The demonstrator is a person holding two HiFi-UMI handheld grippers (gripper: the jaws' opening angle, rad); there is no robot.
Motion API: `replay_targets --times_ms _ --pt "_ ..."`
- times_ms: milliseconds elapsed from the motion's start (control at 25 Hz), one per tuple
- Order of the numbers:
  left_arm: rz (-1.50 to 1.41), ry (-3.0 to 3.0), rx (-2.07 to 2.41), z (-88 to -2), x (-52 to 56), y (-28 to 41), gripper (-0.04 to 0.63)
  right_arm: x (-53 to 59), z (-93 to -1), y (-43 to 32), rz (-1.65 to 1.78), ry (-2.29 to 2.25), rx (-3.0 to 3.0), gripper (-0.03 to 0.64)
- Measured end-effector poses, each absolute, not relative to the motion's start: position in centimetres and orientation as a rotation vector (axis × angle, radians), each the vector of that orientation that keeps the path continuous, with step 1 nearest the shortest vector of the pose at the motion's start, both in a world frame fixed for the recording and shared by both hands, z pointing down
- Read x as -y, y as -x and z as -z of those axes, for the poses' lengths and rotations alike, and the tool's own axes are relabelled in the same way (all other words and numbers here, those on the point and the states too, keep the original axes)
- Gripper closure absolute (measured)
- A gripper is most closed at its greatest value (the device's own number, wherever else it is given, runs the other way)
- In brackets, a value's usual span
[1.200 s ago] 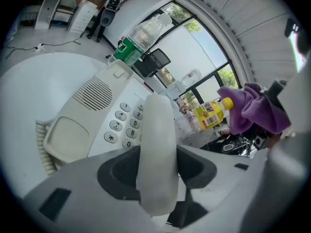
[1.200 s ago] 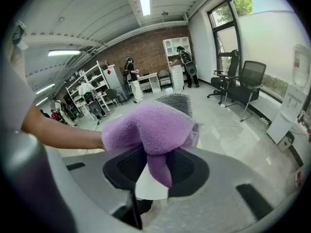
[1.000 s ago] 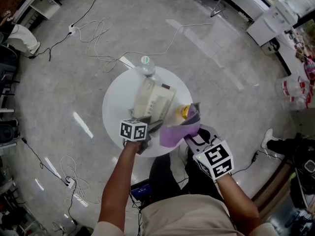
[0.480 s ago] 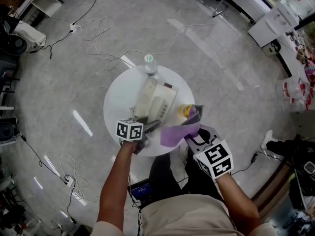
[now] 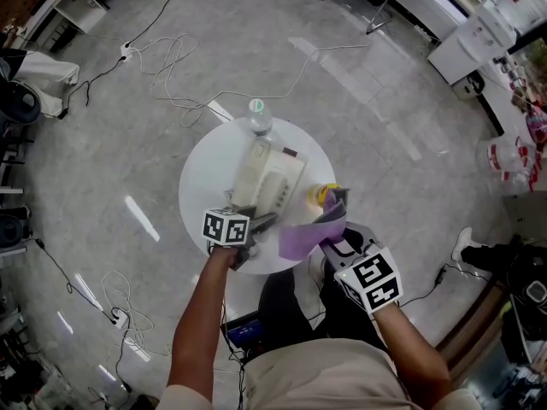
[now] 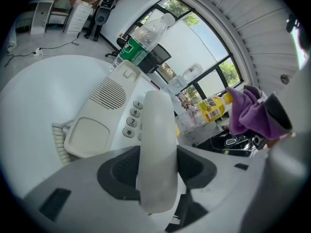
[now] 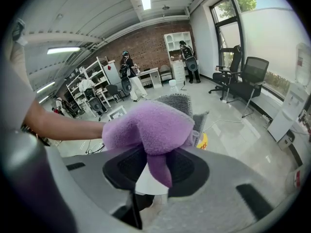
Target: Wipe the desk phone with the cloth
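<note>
My left gripper (image 6: 156, 171) is shut on the cream handset (image 6: 156, 144), which stands lifted off the desk phone (image 6: 109, 108); the cradle is bare and the coiled cord (image 6: 59, 139) hangs at its left. In the head view the phone (image 5: 272, 178) lies in the middle of the round white table (image 5: 205, 190), with the left gripper (image 5: 256, 225) at its near end. My right gripper (image 7: 155, 166) is shut on a purple cloth (image 7: 150, 125), which bunches above the jaws. That cloth (image 5: 303, 233) hangs over the table's near right edge, just right of the phone.
A clear water bottle with a green label (image 5: 258, 114) stands at the table's far edge behind the phone. A small yellow bottle (image 5: 320, 195) stands right of the phone, close to the cloth. Cables (image 5: 171, 58) trail over the floor beyond the table.
</note>
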State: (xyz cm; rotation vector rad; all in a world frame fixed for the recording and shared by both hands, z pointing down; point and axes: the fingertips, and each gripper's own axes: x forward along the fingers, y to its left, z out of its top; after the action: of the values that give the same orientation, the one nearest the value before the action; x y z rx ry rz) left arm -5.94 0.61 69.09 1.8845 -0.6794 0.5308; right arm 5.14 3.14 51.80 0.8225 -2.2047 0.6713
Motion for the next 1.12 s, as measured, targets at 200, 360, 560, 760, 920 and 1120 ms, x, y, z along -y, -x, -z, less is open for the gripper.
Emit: replay_targets --times_ms 200,360,560,760,920,1120 --pt "-0.542 -1.875 0.664 -69.7 -0.6 5.7 0.383 -3.4 -52.4 -4.8 -0.682 -0.815 2.201 0.502" --pt "-0.516 -1.841 0.629 -70.5 -1.5 5.1 0.383 -3.7 -53.0 -4.5 -0.691 -0.801 2.195 0.502" --pt "-0.512 -1.856 0.645 -70.4 -0.9 5.4 0.383 -3.8 -53.7 -5.0 -0.698 -0.798 2.179 0.502" --pt "-0.499 -1.869 0.649 -70.3 -0.8 5.7 0.383 -4.1 -54.1 -4.9 -0.707 -0.788 2.172 0.502" --pt "-0.479 -1.869 0.643 -70.2 -0.9 5.6 0.383 -4.7 -54.3 -5.0 -0.719 -0.776 2.167 0.502" --pt "-0.419 -1.870 0.624 -70.1 -0.7 5.7 0.383 -5.0 -54.6 -5.3 -0.727 -0.779 2.156 0.502"
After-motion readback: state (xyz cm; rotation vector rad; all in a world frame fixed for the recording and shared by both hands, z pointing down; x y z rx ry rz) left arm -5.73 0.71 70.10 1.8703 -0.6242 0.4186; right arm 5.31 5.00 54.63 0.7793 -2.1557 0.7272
